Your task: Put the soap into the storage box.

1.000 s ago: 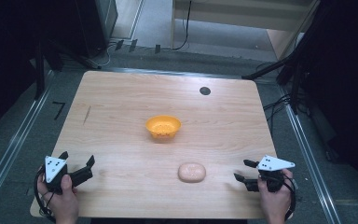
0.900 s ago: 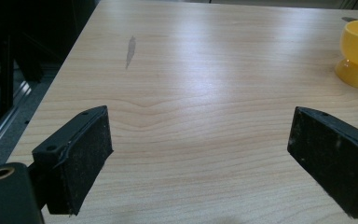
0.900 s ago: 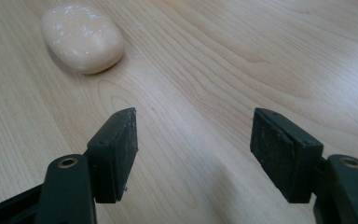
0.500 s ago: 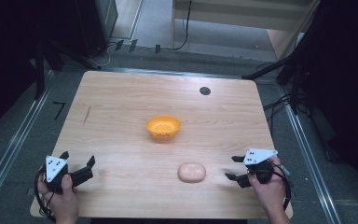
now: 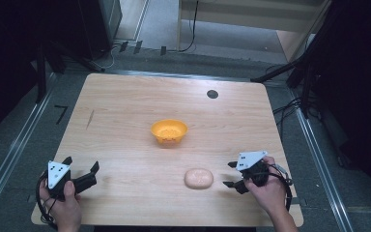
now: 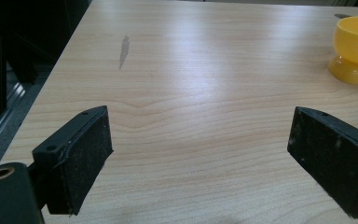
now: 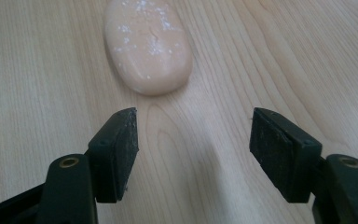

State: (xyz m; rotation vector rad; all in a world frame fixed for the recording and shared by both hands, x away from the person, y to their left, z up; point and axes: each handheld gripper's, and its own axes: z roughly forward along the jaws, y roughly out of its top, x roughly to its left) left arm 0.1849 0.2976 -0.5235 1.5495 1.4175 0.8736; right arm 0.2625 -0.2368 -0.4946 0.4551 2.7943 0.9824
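Right gripper point(image 5: 231, 174) has slid in closer to the soap bar point(image 5: 198, 178), jaws spread wide; left gripper point(image 5: 81, 167) unmoved, jaws released too.

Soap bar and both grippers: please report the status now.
Right gripper open, jaws aimed at pink soap bar, not touching. Left gripper open, jaws hold nothing, near left table edge. Yellow bowl at centre, apart from the soap. Nothing between.

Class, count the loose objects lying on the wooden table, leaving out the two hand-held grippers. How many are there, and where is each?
2. An orange bowl stands near the table's middle; a pale pink oval bar lies nearer the person, just ahead of the right gripper.
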